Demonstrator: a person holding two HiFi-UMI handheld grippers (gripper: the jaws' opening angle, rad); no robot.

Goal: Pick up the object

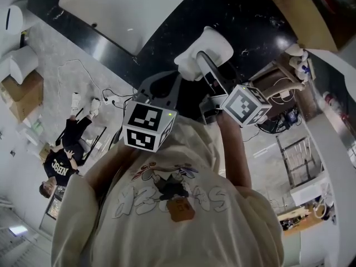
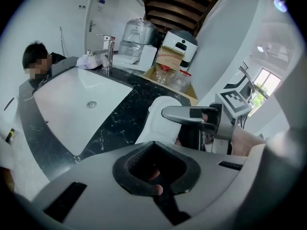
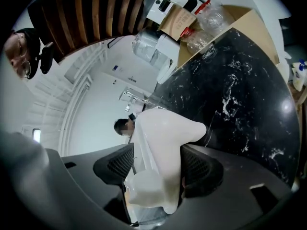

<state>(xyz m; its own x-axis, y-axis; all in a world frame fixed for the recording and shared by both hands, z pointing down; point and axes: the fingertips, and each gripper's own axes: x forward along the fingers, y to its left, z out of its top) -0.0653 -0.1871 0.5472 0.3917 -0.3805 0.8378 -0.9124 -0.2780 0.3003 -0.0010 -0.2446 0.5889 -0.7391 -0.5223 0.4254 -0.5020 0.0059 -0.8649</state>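
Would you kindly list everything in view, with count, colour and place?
object: one, white, in the right gripper's jaws
sink: one, white, set in the counter
counter: one, black marbled, around the sink
tap: one, silver, behind the sink
box: one, brown, at the counter's far end
bystander: at least one, dark top, on the floor, left
left gripper: one, grey, shut and empty
right gripper: one, grey, shut on the object

The object is glossy white. The bench is black with thin white veining, and its sink is plain white. The left tool and right tool are grey with black ribbed pads and black-and-white chequered cubes. The shirt is cream with a pale print
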